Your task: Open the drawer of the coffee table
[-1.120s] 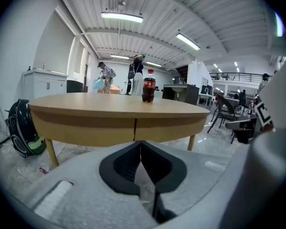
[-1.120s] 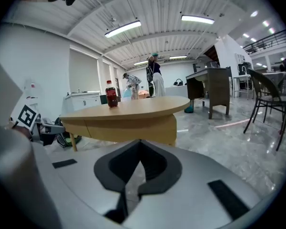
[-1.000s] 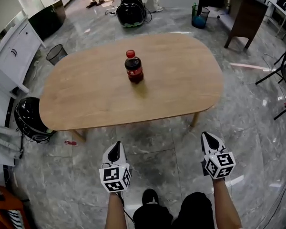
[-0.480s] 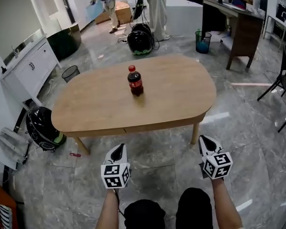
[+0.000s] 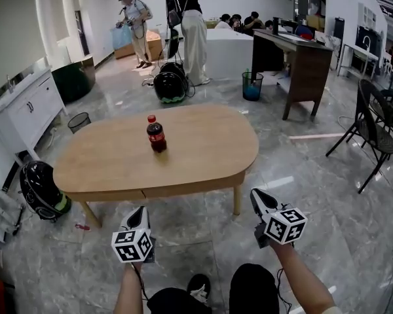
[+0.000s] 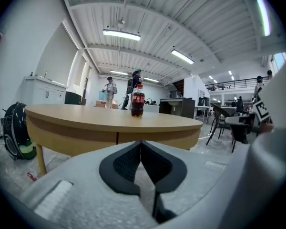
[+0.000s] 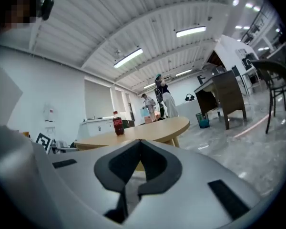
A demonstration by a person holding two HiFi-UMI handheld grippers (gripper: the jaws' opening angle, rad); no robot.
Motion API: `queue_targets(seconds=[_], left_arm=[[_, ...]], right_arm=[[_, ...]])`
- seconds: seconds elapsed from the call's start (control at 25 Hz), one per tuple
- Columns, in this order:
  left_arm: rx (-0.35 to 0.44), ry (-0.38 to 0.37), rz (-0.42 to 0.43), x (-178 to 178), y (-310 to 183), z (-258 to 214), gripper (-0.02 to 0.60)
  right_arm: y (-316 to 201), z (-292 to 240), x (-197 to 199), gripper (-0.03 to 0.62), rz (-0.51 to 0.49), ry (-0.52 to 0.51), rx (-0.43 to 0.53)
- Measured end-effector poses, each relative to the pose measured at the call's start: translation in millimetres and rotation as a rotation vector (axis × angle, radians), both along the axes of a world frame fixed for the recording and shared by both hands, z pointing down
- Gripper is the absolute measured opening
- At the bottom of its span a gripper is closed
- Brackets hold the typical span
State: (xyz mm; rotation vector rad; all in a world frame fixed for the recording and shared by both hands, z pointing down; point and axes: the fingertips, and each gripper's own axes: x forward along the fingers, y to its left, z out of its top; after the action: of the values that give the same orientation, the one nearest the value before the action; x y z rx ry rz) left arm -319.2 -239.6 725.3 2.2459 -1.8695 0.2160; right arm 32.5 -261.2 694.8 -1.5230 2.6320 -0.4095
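The oval wooden coffee table (image 5: 203, 150) stands in the middle of the head view, with a cola bottle (image 5: 156, 134) upright on its top. A vertical seam (image 5: 143, 193) splits the table's near front panel; no handle shows. My left gripper (image 5: 141, 210) is shut and empty, in the air short of the table's near edge, just left of the seam. My right gripper (image 5: 255, 194) is also shut and empty, near the table's right front leg. In the left gripper view, the shut gripper (image 6: 141, 143) points at the front panel (image 6: 86, 138). In the right gripper view, the gripper (image 7: 139, 141) points along the table's end (image 7: 162, 129).
A black helmet-like bag (image 5: 40, 190) lies left of the table, beside a white cabinet (image 5: 23, 106) and a mesh bin (image 5: 79, 122). Behind are a black backpack (image 5: 169, 86), two standing people (image 5: 193, 31), a teal bin (image 5: 252, 86) and a dark desk (image 5: 304, 61). Black chairs (image 5: 373, 129) stand right.
The head view has tilted up, showing more of the room. Both grippers have risen and still sit short of the table's near edge. Both stay shut.
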Motion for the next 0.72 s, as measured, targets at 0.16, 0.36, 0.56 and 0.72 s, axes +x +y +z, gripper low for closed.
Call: queue_targets(seconds=[0.16,0.36,0.56,0.72], left_arm=[[0.012,-0.061,0.038,6,-15,15,0.011],[-0.015,-0.090,-0.005,-5,-33,38,0.011],[-0.020,-0.009,-0.094,-14,-55,46,0.011],[-0.049,-0.023,-0.121,-17,-61,50,0.011]], right_arm=[[-18,19,3,0.015,0.039,-0.004,0.015],[-34,61,-4,0.015,0.048,0.059,-0.028],[-53,74,-2,0.017,0.078,0.149,-0.038],[-73,77,0,0.017,0.121,0.118,-0.065]])
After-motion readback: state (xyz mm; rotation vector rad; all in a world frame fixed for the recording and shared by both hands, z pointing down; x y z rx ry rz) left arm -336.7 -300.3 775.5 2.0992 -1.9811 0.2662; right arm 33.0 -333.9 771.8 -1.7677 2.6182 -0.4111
